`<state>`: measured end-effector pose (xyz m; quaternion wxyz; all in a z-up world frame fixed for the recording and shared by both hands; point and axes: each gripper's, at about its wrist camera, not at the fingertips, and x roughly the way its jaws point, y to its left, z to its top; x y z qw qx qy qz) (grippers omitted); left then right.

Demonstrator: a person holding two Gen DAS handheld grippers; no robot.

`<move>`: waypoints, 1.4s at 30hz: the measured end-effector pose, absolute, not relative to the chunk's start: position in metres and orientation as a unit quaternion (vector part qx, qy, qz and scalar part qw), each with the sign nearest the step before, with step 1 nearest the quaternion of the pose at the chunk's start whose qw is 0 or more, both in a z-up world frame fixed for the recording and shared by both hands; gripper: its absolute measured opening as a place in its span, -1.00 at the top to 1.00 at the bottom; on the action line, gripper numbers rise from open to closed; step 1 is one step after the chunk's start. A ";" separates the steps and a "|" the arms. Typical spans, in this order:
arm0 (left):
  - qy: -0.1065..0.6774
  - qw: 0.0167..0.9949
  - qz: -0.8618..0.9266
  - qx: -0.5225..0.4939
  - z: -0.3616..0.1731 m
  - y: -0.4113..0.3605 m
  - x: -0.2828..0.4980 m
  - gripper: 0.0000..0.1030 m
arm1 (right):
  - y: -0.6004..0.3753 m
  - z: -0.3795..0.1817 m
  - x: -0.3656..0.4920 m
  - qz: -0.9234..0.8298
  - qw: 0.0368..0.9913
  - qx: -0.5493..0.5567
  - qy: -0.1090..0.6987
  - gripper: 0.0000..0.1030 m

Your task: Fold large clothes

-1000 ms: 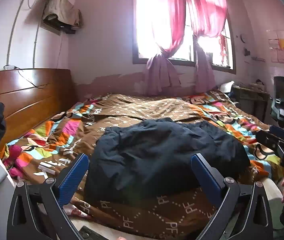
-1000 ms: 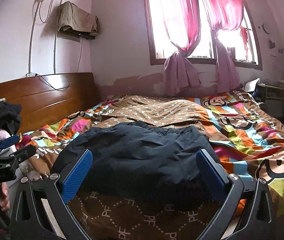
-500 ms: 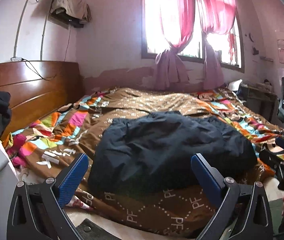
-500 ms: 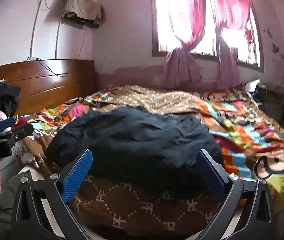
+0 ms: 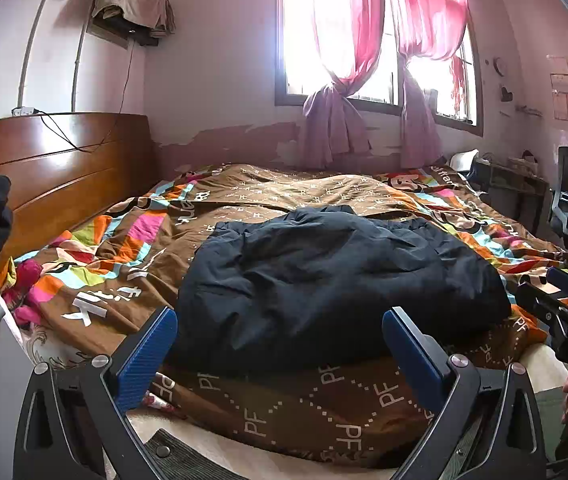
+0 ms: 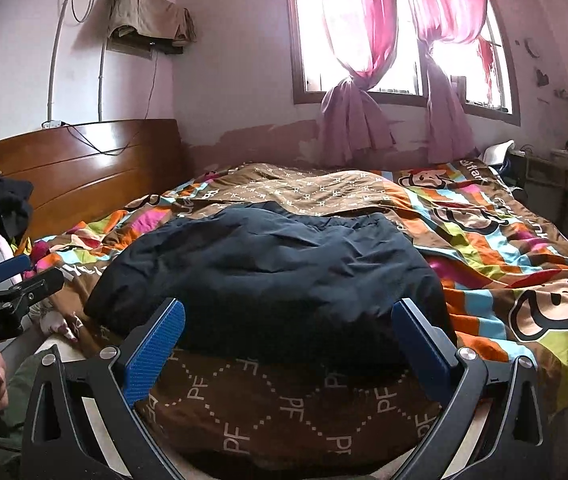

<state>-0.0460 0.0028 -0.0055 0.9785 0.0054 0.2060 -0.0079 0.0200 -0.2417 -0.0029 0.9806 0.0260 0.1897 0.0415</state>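
I have the left claw (image 5: 279, 338) and right claw (image 6: 288, 330) both spread wide and empty, held off the bed's (image 5: 284, 412) near edge. The dark jacket (image 5: 332, 280) lies bunched on the quilt (image 6: 504, 264) close to that edge, within reach so I can take its hem

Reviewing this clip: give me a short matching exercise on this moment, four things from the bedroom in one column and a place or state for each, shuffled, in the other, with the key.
Things:
1. dark jacket
2. left gripper
3. curtains
4. tan cloth

Places or states:
A. tied up at the window
B. draped over a wall shelf
C. open, holding nothing
D. lying bunched on the patterned bedspread

Pairs: 1-D, 2-C, 3-A, 4-B
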 end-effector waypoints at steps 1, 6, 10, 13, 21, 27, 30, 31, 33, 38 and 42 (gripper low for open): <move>0.206 0.979 -0.009 0.005 -0.005 0.003 -0.046 -1.00 | -0.242 -0.003 0.020 0.041 0.981 0.027 0.190 -0.97; 0.209 0.978 -0.011 0.011 -0.006 0.002 -0.045 -1.00 | -0.244 -0.004 0.020 0.039 0.980 0.029 0.191 -0.98; 0.207 0.978 -0.013 0.016 -0.006 0.002 -0.045 -1.00 | -0.244 -0.003 0.021 0.040 0.980 0.029 0.191 -0.98; 0.205 0.978 -0.015 0.019 -0.006 0.001 -0.045 -1.00 | -0.244 -0.003 0.021 0.040 0.980 0.029 0.192 -0.97; 0.203 0.979 -0.016 0.021 -0.005 0.000 -0.046 -1.00 | -0.245 -0.004 0.021 0.040 0.980 0.029 0.191 -0.97; 0.203 0.979 -0.016 0.021 -0.005 0.000 -0.046 -1.00 | -0.245 -0.004 0.021 0.040 0.980 0.029 0.191 -0.98; 0.203 0.979 -0.016 0.021 -0.005 0.000 -0.046 -1.00 | -0.245 -0.004 0.021 0.040 0.980 0.029 0.191 -0.98; 0.203 0.979 -0.016 0.021 -0.005 0.000 -0.046 -1.00 | -0.245 -0.004 0.021 0.040 0.980 0.029 0.191 -0.97; 0.203 0.979 -0.016 0.022 -0.005 -0.001 -0.046 -1.00 | -0.245 -0.004 0.021 0.040 0.980 0.029 0.191 -0.97; 0.202 0.979 -0.016 0.022 -0.005 -0.001 -0.046 -1.00 | -0.245 -0.004 0.021 0.040 0.980 0.030 0.191 -0.98; 0.203 0.979 -0.015 0.022 -0.005 -0.002 -0.047 -1.00 | -0.245 -0.004 0.021 0.040 0.980 0.029 0.190 -0.98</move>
